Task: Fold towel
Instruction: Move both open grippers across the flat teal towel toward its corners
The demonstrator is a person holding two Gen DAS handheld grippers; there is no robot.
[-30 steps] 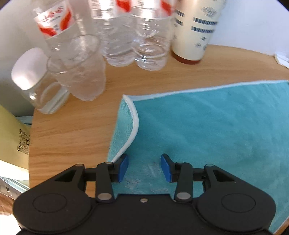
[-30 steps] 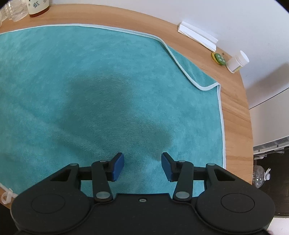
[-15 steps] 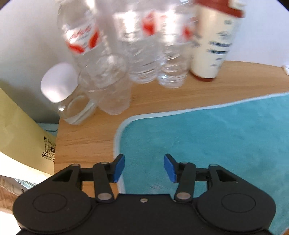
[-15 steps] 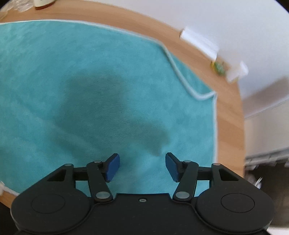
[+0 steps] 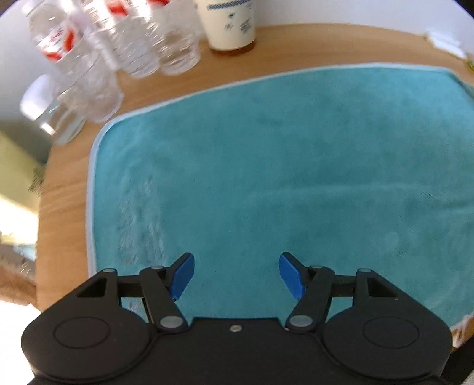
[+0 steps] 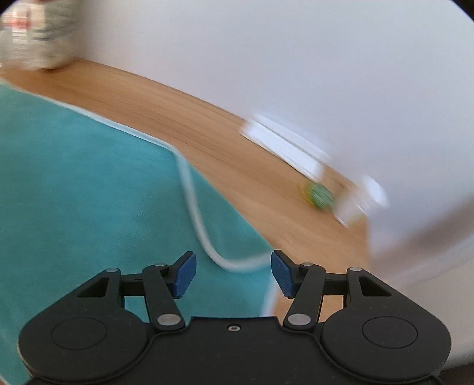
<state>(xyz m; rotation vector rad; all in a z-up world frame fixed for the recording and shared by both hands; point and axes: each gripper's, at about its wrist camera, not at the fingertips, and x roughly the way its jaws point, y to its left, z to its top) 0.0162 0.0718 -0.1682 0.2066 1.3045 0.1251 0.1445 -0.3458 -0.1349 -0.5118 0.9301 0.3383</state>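
A teal towel [image 5: 281,165] with a pale hem lies spread flat on a round wooden table [image 5: 65,183]. My left gripper [image 5: 236,274] hovers open over the towel's near left part, nothing between its blue pads. In the right wrist view the towel [image 6: 89,192] fills the left half, and its far right corner [image 6: 234,262] lies just beyond the open right gripper [image 6: 233,272], between the two pads. That view is motion-blurred. Neither gripper holds cloth.
Several clear plastic water bottles [image 5: 133,44], a glass jar [image 5: 53,118] and a cream bottle [image 5: 228,26] stand at the table's far left. A white flat object [image 6: 287,148], a green lid [image 6: 318,197] and a small white container [image 6: 361,201] sit by the right rim, near the wall.
The left gripper pulled back and swung right, so more towel shows, and its jaws widened. The right gripper moved forward and right to the towel's far right corner.
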